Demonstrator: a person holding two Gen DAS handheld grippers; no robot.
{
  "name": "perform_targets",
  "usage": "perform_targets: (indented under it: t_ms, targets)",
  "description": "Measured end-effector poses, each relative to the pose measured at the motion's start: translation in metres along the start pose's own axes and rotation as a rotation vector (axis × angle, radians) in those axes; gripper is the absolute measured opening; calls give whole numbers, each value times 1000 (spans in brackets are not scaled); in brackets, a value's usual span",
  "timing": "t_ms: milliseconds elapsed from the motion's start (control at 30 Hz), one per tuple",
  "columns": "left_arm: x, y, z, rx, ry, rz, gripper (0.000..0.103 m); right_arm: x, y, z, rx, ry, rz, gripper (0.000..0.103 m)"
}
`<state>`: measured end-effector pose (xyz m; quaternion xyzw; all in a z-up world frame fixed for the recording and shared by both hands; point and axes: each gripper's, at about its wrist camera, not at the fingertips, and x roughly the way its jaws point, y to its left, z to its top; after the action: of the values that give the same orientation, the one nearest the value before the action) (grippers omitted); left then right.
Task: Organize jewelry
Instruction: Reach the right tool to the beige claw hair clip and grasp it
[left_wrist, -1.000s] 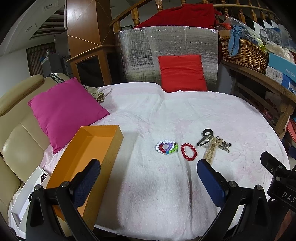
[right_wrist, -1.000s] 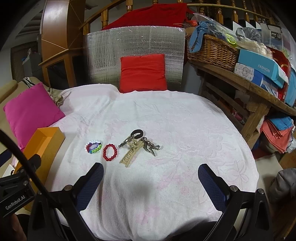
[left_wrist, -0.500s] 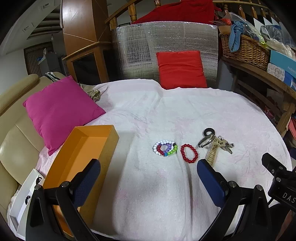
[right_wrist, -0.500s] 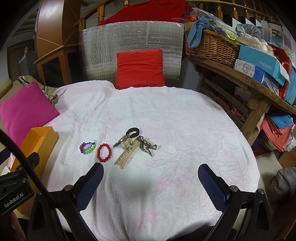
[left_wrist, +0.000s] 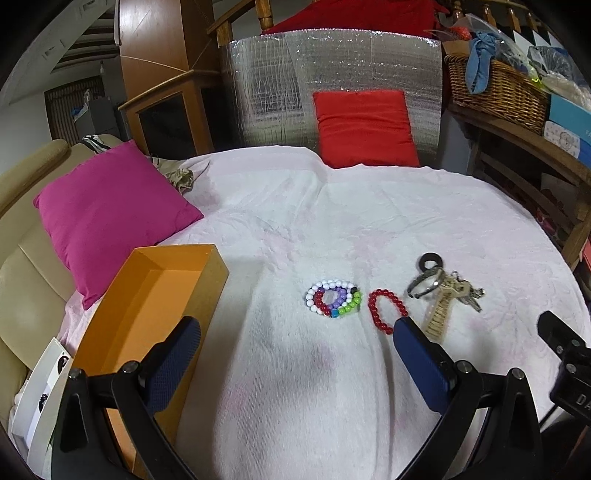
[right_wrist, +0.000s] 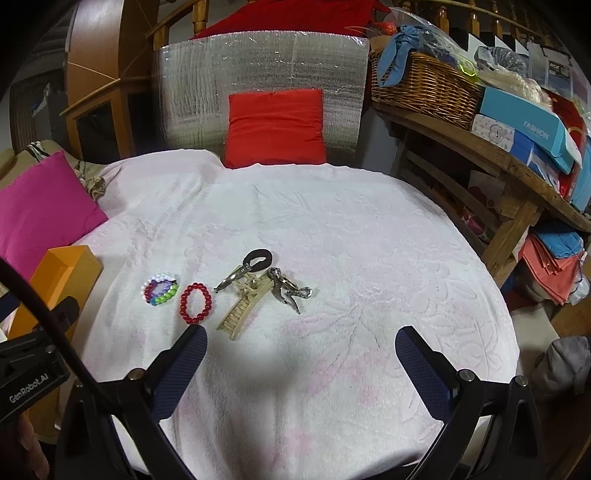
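A pile of multicoloured bead bracelets (left_wrist: 334, 302) lies on the white cloth, with a red bead bracelet (left_wrist: 386, 308) to its right. Right of that lie a beige hair claw (left_wrist: 441, 312), metal clips and keys (left_wrist: 467, 293), and a black ring (left_wrist: 430, 261). An open orange box (left_wrist: 147, 295) stands at the left. My left gripper (left_wrist: 295, 354) is open and empty, just short of the bracelets. My right gripper (right_wrist: 301, 354) is open and empty, below the beige hair claw (right_wrist: 242, 308); the red bead bracelet (right_wrist: 195, 302) lies just beyond its left finger.
A pink cushion (left_wrist: 107, 218) lies on the beige sofa at the left. A red cushion (left_wrist: 364, 129) leans on a silver foil panel behind the table. A wooden shelf with a wicker basket (right_wrist: 424, 86) and boxes stands at the right. A white box (left_wrist: 40, 398) lies beside the orange box.
Both grippers have moved forward towards the jewelry, so the bracelets and clips sit closer to the fingers. Both stay open and nothing on the cloth has moved.
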<state>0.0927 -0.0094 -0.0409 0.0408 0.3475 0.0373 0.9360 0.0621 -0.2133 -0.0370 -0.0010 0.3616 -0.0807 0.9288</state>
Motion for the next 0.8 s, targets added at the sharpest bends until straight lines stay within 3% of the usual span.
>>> perform_targets:
  t_ms: [200,367,433,500,533,600,667,800]
  targets:
    - [52,5,4,-23,27,-23,103,29,0,7,5,-1,13,103]
    - [99,15,-8,2,122,-53,103,67,-41,13,163,-14,304,103]
    - [108,16,-9,0,148,-77,103,90,-61,14,249,16,428,96]
    - [112,16,-8,-2,156,-87,103,112,-71,14,326,60,515,80]
    - [113,16,-8,-2,163,-99,103,121,-75,14,363,80,536,78]
    - [117,16,-7,-13,182,-138,103,139,-80,13,435,118,563,60]
    - [118,14,-5,-19,188,-146,103,153,-76,15,483,164,652,50]
    - [118,13,-4,-28,189,-166,103,162,-60,27,450,174,684,50]
